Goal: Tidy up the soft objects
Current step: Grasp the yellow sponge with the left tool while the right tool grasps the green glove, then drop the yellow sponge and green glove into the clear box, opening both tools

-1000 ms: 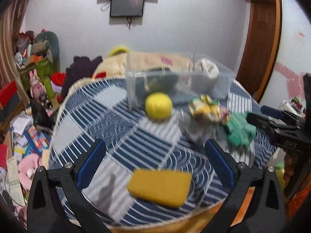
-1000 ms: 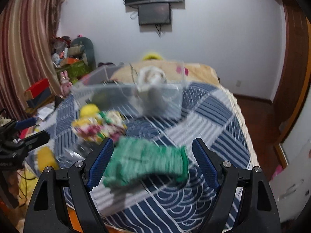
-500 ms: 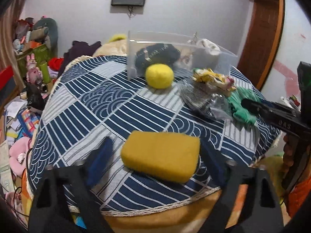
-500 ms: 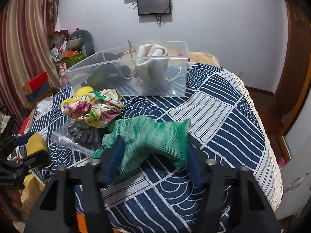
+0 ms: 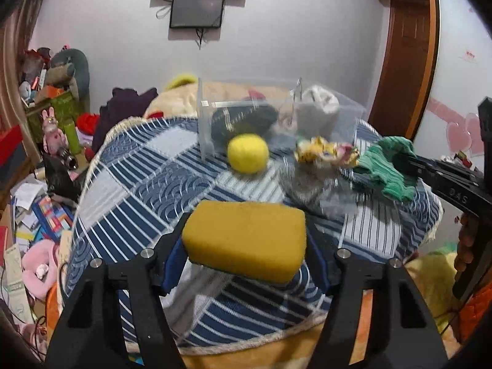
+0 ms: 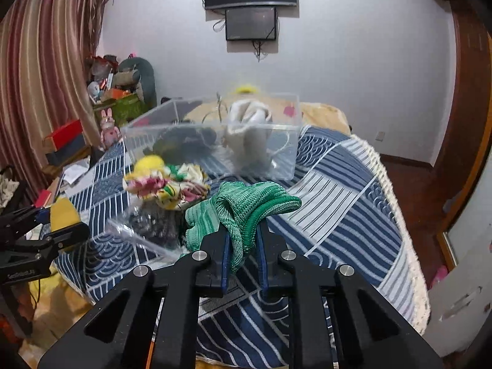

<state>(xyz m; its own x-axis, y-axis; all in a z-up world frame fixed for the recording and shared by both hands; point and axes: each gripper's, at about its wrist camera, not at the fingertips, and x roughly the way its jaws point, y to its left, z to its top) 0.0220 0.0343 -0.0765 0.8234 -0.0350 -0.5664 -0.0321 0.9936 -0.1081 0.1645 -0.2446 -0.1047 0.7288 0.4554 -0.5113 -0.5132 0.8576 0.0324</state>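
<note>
Two tongs | left tongs [image 5: 244, 241] closing on yellow sponge [image 5: 246, 240] | right tongs [image 6: 243, 243] clamp green glove [image 6: 246, 206]

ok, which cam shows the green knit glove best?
Right wrist: the green knit glove fills the centre, pinched in the shut right gripper. Left wrist shows it only small and blurred at the right edge.

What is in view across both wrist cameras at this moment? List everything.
sponge: one, yellow, near table edge, between left gripper's pads
glove: one, green knit, pinched in right gripper
ball: one, yellow, in front of bin
floral cloth: one, yellow-pink-green, left of glove
plastic bag: one, clear, dark contents
bin: one, clear, holding white cloth and a dark item
tablecloth: one, blue-white
left gripper: black, jaws closing on sponge
right gripper: black, shut on glove
</note>
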